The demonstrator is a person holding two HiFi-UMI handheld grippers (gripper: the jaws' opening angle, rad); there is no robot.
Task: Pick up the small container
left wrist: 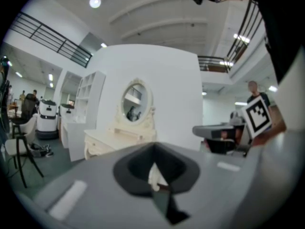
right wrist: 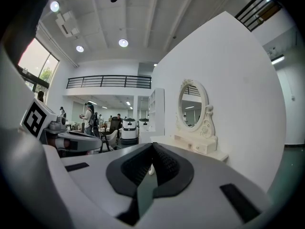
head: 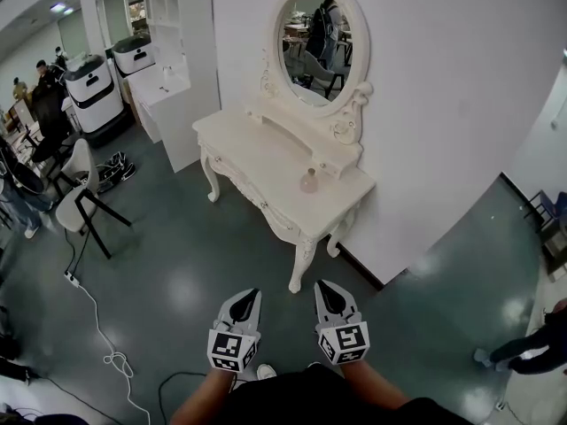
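Note:
A small pinkish round container [head: 309, 181] stands on the top of a white dressing table [head: 266, 159], toward its right end, below an oval mirror [head: 313, 45]. My left gripper [head: 247, 296] and right gripper [head: 327, 288] are held side by side low in the head view, above the floor and well short of the table. Both have their jaws shut with nothing between them. In the left gripper view the table [left wrist: 106, 138] and mirror [left wrist: 133, 100] show far ahead; in the right gripper view the table [right wrist: 190, 144] and mirror [right wrist: 191, 106] sit to the right.
A white wall [head: 443, 104] backs the table. A white shelf unit [head: 173, 69] stands to its left. A chair [head: 81, 193], a cable [head: 102, 326] on the floor, and white machines [head: 93, 87] lie further left. People stand in the background at left.

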